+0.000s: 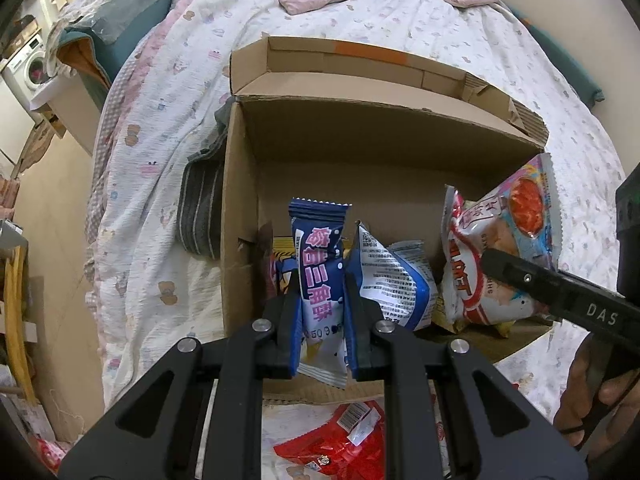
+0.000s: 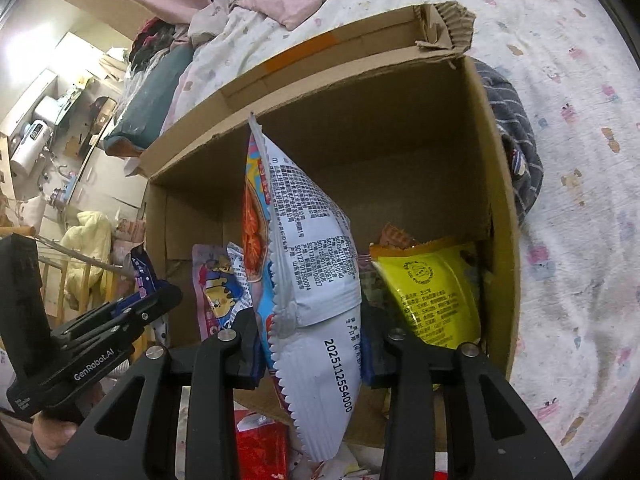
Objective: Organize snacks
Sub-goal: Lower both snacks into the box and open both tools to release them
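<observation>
An open cardboard box lies on the bed; it also shows in the right wrist view. My left gripper is shut on a blue and white snack packet, held upright at the box's near edge. My right gripper is shut on a large white shrimp-cracker bag, held over the box; the bag also shows in the left wrist view. Inside the box lie a blue and white packet, a yellow bag and a pink cartoon packet.
A red packet lies on the bedsheet in front of the box. A dark striped cloth is bunched against the box's outer side. Pink and white bedding lies behind the box. The floor and furniture are at far left.
</observation>
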Action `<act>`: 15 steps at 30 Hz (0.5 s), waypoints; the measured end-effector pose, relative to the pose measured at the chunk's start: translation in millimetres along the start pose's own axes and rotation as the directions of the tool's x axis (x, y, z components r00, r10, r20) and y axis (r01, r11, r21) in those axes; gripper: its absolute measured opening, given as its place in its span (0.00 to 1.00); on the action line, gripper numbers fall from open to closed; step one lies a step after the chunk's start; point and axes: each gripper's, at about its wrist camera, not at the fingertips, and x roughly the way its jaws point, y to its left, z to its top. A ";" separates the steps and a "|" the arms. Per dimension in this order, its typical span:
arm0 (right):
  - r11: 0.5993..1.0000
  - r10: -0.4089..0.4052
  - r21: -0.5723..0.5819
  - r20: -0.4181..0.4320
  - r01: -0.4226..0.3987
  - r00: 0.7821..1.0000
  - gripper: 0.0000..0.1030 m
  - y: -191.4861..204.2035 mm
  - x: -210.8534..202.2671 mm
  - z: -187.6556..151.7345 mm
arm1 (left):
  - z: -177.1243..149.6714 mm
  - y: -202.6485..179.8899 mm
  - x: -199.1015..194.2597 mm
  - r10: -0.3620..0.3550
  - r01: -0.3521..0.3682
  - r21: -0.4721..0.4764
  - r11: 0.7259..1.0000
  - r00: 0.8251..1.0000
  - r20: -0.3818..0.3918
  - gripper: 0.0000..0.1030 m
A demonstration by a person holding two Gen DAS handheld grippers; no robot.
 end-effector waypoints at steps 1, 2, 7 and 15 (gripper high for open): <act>1.000 0.001 0.003 0.005 -0.001 1.000 0.38 -0.6 -1.3 0.0 | 0.2 0.4 0.2 -0.004 0.004 -0.002 1.000 1.000 -0.002 0.14; 1.000 0.002 0.005 0.012 -0.002 1.000 0.39 -1.0 -3.0 0.0 | 0.0 0.3 0.3 -0.009 0.009 -0.004 1.000 1.000 -0.003 0.14; 1.000 -0.004 -0.006 0.040 0.005 0.999 0.53 1.5 -7.8 -1.1 | -1.4 -3.7 -4.3 0.010 -0.010 0.022 1.000 1.000 0.017 0.15; 1.000 -0.007 -0.021 0.070 0.009 0.997 0.58 5.0 -12.4 -0.4 | -3.4 -10.6 -19.8 0.075 -0.081 0.068 0.994 0.994 0.085 0.44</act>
